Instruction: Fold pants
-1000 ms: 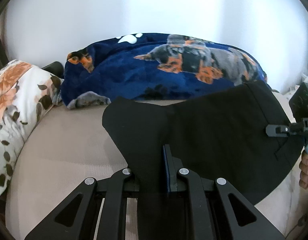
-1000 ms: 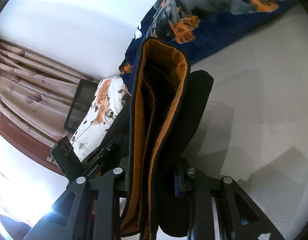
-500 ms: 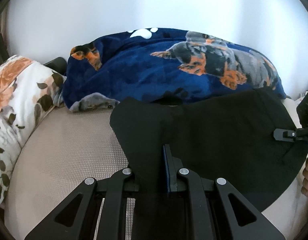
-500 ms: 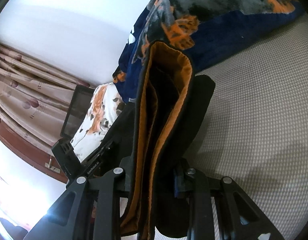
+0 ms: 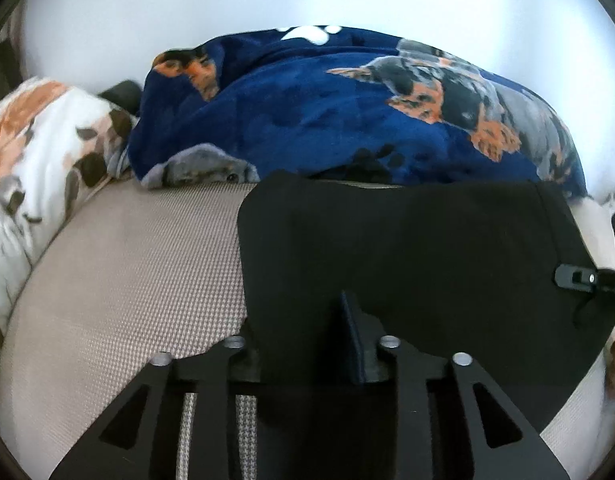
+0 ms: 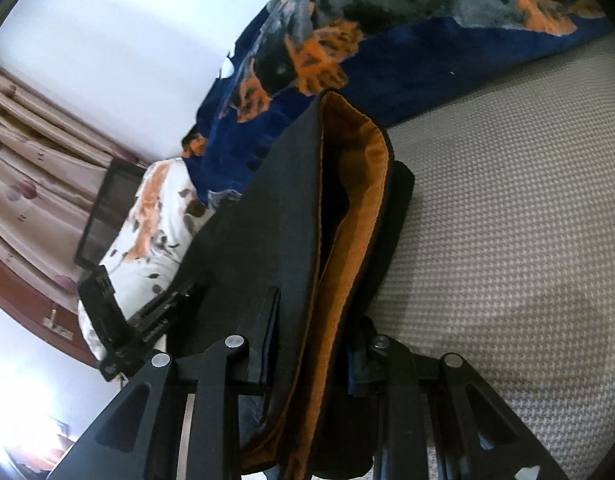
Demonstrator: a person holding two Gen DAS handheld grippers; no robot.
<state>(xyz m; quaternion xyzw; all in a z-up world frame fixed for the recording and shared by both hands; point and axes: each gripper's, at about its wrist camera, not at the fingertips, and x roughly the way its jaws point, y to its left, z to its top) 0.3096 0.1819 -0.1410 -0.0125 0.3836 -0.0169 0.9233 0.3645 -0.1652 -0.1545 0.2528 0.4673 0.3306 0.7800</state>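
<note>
Pants, black with orange lining, clamped in right gripper; left gripper jaws opening around them.

1. The left gripper is built of matte black plates with triangular cut-outs and four round silver screw heads in a row.
2. One of its fingers is faced with a dark blue pad.
3. The right gripper has the same black frame, cut-outs and silver screws, with dark blue pads on its fingers.
4. Small pale lettering, too small to read, runs along the left gripper's black side rail in the right wrist view.
</note>
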